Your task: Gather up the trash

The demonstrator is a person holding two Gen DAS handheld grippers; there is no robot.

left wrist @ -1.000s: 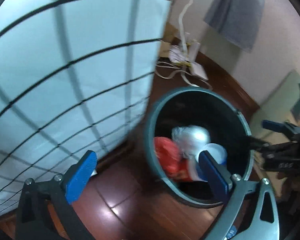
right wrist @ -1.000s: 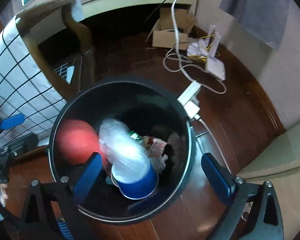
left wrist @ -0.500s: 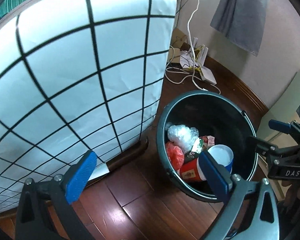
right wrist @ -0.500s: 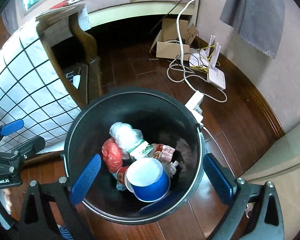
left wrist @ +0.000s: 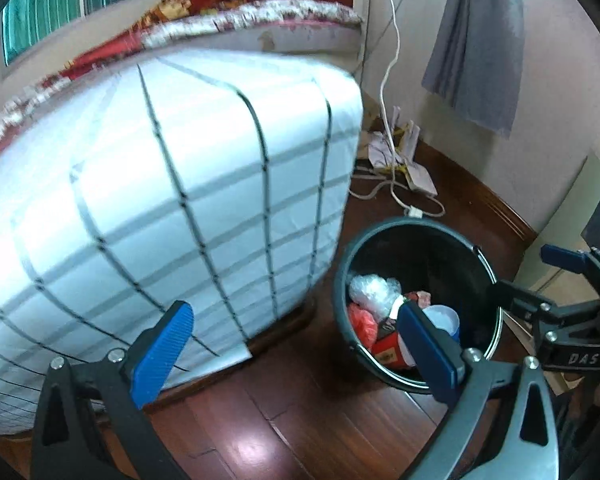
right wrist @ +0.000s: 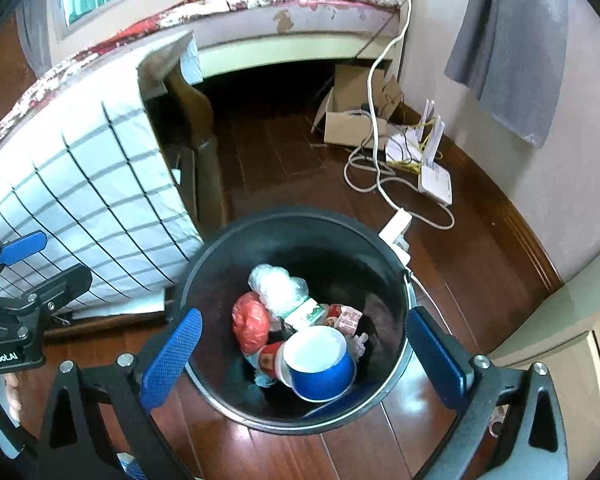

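A black round bin (right wrist: pixel 260 236) stands on the wooden floor; it also shows in the left wrist view (left wrist: pixel 428 226). Inside lie a clear plastic wad (right wrist: pixel 276 284), a red bag (right wrist: pixel 250 320), a blue-and-white paper cup (right wrist: pixel 320 364), a red cup and small wrappers. My right gripper (right wrist: pixel 300 356) is open and empty, held above the bin's near rim. My left gripper (left wrist: pixel 296 354) is open and empty, to the left of the bin, over the floor by the bed.
A bed with a white black-gridded sheet (left wrist: pixel 180 200) fills the left. White cables, a power strip (right wrist: pixel 396 228), a router (right wrist: pixel 434 178) and a cardboard box (right wrist: pixel 352 116) lie beyond the bin. A grey cloth (right wrist: pixel 512 40) hangs on the right wall.
Both grippers have risen and pulled back from the bin, so it looks smaller and lower. The trash in the bin has settled. Both stay open.
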